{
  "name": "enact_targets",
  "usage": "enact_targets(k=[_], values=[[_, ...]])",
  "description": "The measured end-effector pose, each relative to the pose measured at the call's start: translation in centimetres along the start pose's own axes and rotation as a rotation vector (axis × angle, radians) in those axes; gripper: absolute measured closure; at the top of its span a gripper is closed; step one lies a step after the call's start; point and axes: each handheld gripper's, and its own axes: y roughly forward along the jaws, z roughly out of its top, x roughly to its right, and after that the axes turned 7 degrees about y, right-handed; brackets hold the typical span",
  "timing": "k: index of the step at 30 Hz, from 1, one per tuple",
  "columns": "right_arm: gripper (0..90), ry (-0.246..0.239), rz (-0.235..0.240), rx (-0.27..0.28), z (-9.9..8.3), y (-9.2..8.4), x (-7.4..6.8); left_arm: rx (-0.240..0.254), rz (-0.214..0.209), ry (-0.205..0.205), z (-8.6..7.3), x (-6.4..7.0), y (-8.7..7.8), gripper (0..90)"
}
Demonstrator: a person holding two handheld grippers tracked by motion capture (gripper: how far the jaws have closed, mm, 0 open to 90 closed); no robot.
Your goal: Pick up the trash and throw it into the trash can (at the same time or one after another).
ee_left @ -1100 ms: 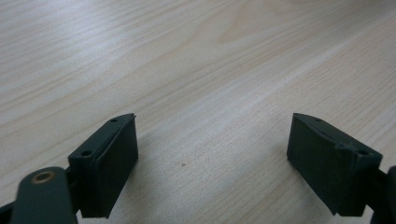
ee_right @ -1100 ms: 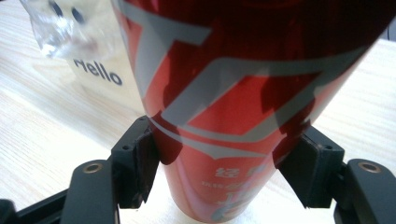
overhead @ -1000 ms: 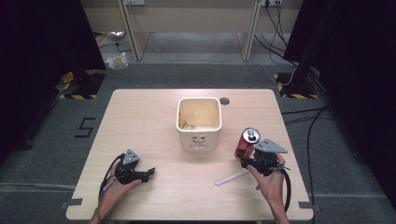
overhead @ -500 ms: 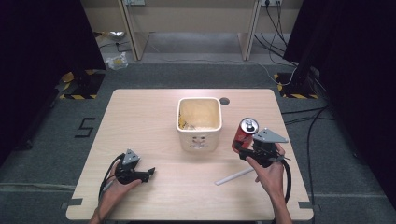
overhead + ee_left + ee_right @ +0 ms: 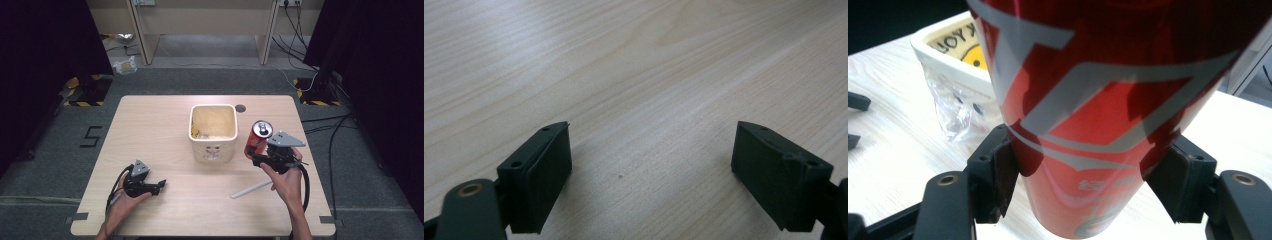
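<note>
My right gripper [image 5: 254,151] is shut on a red drink can [image 5: 259,135], lifted off the table just right of the cream square bin [image 5: 192,125]. In the right gripper view both pads press on the sides of the can [image 5: 1098,110], which tilts slightly, with the bin [image 5: 948,55] behind it at the left. My left gripper [image 5: 159,186] rests near the front left of the table, jaws wide apart. In the left gripper view bare wood lies between its fingers [image 5: 541,175].
A white straw-like stick [image 5: 251,189] lies on the table in front of my right hand. The bin holds some crumpled clear wrapping. A small dark hole [image 5: 240,108] sits in the tabletop behind the bin. Dark floor and cables surround the table.
My right gripper has lifted the can off the table and carried it slightly toward the bin. The left gripper has stayed where it was.
</note>
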Motion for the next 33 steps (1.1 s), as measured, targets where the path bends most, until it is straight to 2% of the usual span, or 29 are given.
enact_targets(k=[9, 13, 23, 33], values=[[34.0, 0.002, 0.021, -0.002, 1.4, -0.4, 0.0, -0.001, -0.001, 0.000, 0.0, 0.0, 0.0, 15.4], [34.0, -0.013, 0.024, -0.008, 2.2, -0.3, -0.2, 0.001, -0.001, -0.001, 0.0, 0.0, 0.0, 15.4], [34.0, -0.032, 0.044, -0.005, 4.8, -0.6, -0.7, 0.001, -0.001, -0.001, 0.0, 0.0, 0.0, 15.5], [34.0, -0.055, 0.065, 0.006, 7.6, 0.2, -1.5, 0.000, -0.002, 0.000, 0.0, 0.0, 0.0, 15.4]])
